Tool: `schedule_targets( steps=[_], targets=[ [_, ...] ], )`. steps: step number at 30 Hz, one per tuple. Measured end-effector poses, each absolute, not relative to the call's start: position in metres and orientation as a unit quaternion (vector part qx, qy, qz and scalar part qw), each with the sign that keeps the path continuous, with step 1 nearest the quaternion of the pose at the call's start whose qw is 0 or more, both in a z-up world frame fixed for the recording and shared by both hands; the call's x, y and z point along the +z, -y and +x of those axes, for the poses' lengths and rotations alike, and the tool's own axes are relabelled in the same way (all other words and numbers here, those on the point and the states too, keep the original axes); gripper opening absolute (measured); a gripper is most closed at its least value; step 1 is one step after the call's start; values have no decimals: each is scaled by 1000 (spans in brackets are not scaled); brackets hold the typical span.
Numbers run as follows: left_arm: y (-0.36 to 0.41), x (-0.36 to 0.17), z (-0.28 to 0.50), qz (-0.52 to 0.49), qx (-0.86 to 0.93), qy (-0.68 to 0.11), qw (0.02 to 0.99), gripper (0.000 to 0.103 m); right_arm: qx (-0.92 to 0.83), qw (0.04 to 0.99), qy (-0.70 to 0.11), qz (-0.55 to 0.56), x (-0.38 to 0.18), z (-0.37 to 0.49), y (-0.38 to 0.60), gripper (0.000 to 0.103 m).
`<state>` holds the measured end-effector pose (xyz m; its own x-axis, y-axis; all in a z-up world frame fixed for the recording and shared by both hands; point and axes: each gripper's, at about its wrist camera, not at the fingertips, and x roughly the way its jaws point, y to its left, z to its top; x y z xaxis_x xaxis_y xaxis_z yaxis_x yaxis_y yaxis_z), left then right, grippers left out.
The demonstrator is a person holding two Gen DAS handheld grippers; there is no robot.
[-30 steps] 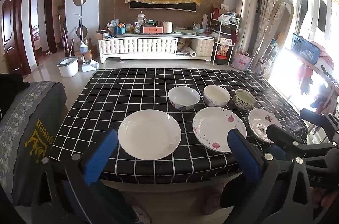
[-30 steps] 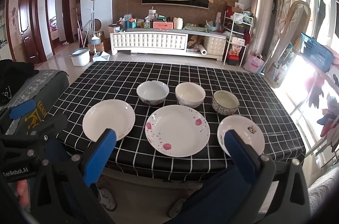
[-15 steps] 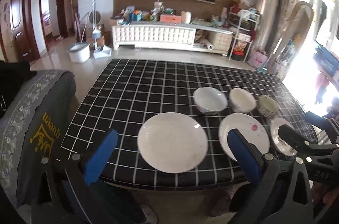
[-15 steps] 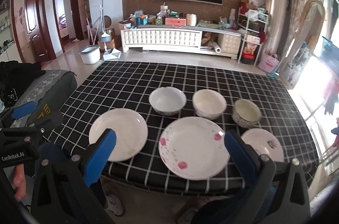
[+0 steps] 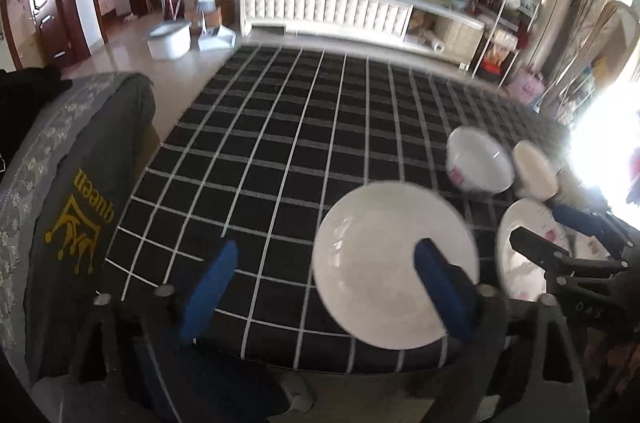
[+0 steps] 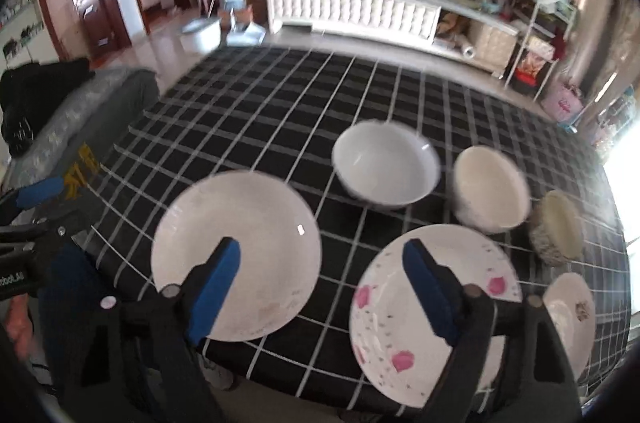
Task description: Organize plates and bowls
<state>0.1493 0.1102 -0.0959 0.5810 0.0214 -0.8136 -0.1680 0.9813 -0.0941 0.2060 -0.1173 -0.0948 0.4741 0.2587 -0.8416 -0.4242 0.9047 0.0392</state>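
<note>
On the black checked table (image 6: 280,111) a plain white plate (image 6: 248,247) lies front left and a pink-flowered plate (image 6: 480,283) beside it. A small plate (image 6: 570,319) lies far right. Behind them stand a white bowl (image 6: 384,159), a cream bowl (image 6: 490,187) and a small patterned bowl (image 6: 558,227). My right gripper (image 6: 322,249) hovers over the gap between the two big plates, its jaws closing on nothing. My left gripper (image 5: 326,255) hangs above the left edge of the plain plate (image 5: 394,263), jaws also closing, with nothing between them.
A grey chair cover with a gold crown print (image 5: 80,207) stands against the table's left side. The table's front edge runs just below both grippers. Beyond the table are a white cabinet (image 5: 328,11) and a white bucket (image 5: 168,41) on the floor.
Both grippers have come forward and down towards the table, so the plates look larger. Both pairs of jaws have narrowed. The dishes have not moved.
</note>
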Motion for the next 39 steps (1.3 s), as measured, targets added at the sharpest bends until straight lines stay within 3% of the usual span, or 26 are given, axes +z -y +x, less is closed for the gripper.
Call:
schedule_targets(
  steps=[3,12,17,21,24,31,34,39],
  targets=[
    [-118,-121,163,-84,50,-490,866,71,207,838,-496,-97,-116,215,107,76],
    [-135,-171,188,-103,50,-549,828,57,193,812,-542,-100,-155,239,101,65],
    [-133,-190,194,-106,29,-579,808,32,188,803,-558,-95,-173,244,102,51],
    [-130,-194,197,-104,19,-581,807,27,184,800,-564,-90,-180,243,103,36],
    [-129,-196,200,-104,17,-581,807,25,188,800,-565,-75,-181,243,104,31],
    [-127,-198,202,-97,10,-571,815,23,183,800,-568,-61,-182,244,107,31],
    [-121,-199,203,-96,-2,-574,813,13,183,799,-570,-50,-184,245,104,31],
    [-118,-198,204,-90,6,-573,814,13,172,803,-569,-37,-182,244,109,27]
  ],
)
